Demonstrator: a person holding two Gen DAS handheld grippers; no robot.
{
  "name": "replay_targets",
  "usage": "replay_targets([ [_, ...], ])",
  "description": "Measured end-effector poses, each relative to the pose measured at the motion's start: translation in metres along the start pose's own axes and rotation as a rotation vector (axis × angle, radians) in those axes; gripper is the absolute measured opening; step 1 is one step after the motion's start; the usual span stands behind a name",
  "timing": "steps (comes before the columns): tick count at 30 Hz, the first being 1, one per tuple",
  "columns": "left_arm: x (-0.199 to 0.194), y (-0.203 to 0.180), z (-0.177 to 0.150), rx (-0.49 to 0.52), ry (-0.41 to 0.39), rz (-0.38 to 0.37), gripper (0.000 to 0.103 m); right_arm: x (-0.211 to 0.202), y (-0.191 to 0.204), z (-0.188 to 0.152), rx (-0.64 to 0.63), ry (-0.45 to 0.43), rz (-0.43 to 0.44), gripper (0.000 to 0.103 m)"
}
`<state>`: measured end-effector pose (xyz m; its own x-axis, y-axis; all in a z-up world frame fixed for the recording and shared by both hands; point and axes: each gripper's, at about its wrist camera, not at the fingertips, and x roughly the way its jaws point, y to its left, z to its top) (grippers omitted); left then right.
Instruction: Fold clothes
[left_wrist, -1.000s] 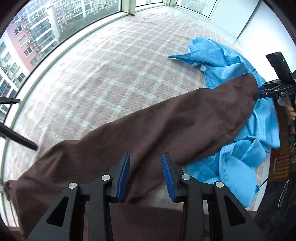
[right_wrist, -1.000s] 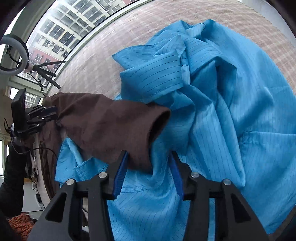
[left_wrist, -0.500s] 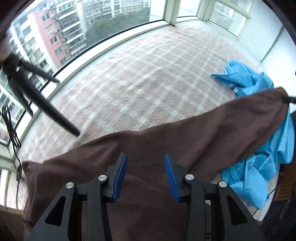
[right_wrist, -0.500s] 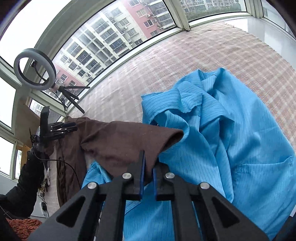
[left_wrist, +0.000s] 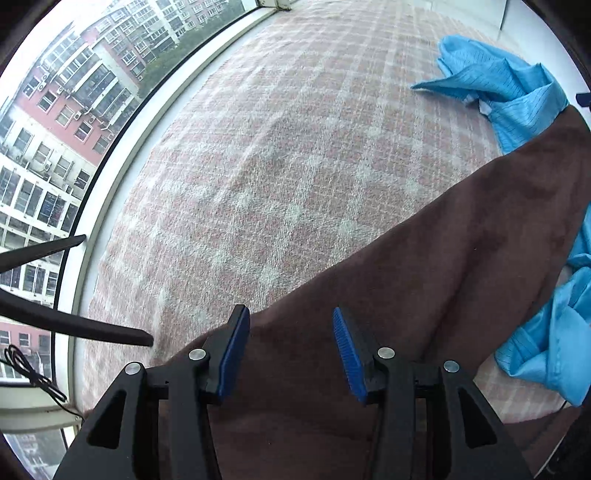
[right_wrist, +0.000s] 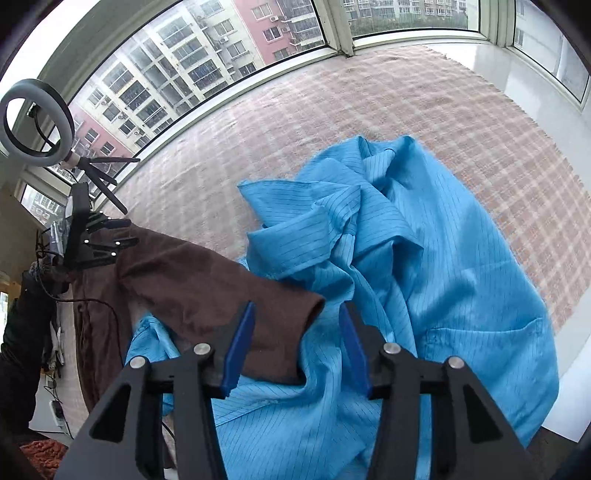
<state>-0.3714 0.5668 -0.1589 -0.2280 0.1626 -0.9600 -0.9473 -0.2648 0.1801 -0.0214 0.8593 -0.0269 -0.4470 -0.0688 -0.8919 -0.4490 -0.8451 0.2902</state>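
While the brown garment lies stretched in a long band across the checked blanket, its long axis runs from one gripper toward the other, so each hand sits at one end of it. In the left wrist view the left gripper hangs over the near end, with the cloth passing under and between its fingers and rising away to the right. Its jaws stand wide apart and I see nothing pinched between the blue pads; whether the lower edges brush the fabric I cannot tell from this angle. In the right wrist view the right gripper is also spread wide, and the garment's other end, a tube-like opening that looks like a cuff or hem, lies between its fingers, resting on the crumpled blue striped shirt. Nothing is clamped there either. The blue shirt sits in a loose heap to the right side of the blanket, partly under the brown piece. A ring light on a tripod stands by the window.

Judging from this, the brown piece lies drawn out but not folded. Any fold would turn on that long axis: both ends are equally within reach, one per hand, and each gripper would need to close on its own end.
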Motion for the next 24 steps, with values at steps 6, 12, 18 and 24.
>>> replay_targets([
  [6, 0.012, 0.011, 0.0, 0.044, 0.017, -0.017, 0.056, 0.042, 0.006, 0.005, -0.067, 0.118, -0.059, 0.046],
  [12, 0.016, 0.022, -0.003, 0.039, -0.002, -0.08, 0.048, 0.032, 0.032, -0.002, -0.175, 0.062, -0.077, 0.009],
  [18, 0.008, 0.026, -0.007, 0.001, -0.029, -0.078, 0.002, -0.011, 0.048, 0.008, -0.214, -0.063, -0.137, 0.007],
  [24, -0.011, 0.047, 0.002, -0.1, -0.104, -0.004, 0.002, -0.06, 0.077, 0.042, -0.212, -0.293, -0.127, 0.006],
])
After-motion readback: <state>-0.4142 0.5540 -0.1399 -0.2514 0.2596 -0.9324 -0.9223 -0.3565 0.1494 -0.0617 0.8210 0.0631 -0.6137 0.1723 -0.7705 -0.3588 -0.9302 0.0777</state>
